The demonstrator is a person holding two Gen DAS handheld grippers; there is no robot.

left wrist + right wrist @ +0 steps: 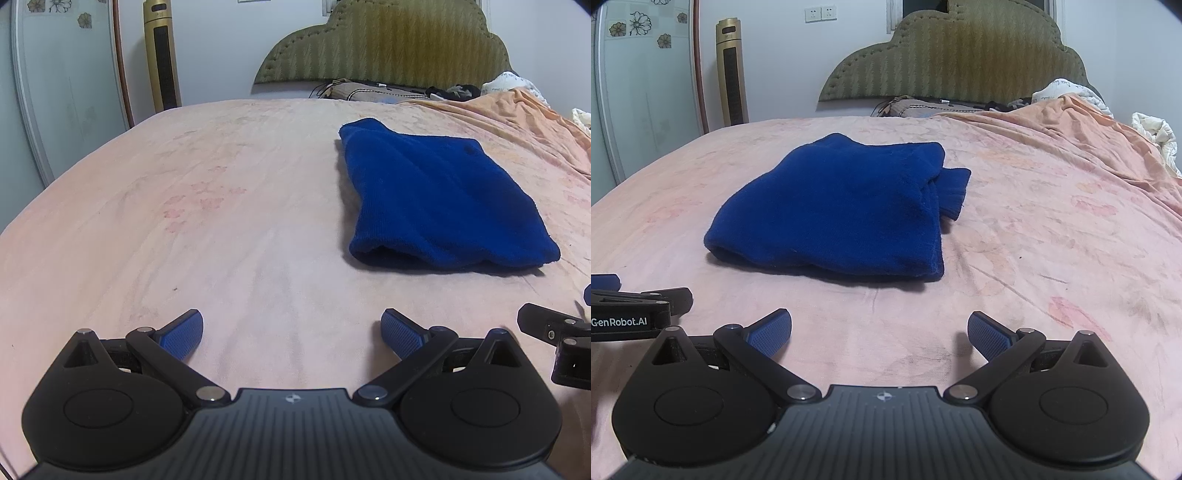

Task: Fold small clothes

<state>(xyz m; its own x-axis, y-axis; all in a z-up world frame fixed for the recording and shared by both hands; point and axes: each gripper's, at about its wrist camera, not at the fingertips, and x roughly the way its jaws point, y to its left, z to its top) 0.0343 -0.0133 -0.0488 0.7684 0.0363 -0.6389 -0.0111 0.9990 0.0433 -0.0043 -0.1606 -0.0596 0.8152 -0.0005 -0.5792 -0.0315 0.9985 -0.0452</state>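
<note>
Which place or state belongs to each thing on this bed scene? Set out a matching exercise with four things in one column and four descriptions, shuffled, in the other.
Column A
1. blue sweater
2. left gripper
3. gold tower fan
4. green headboard

Column B
a. stands on the floor, left of the bed
b. open, empty, above the pink sheet
c. folded, lying on the sheet
d. against the wall behind the bed

Pairs: 1-c, 2-b, 3-a, 4-d
</note>
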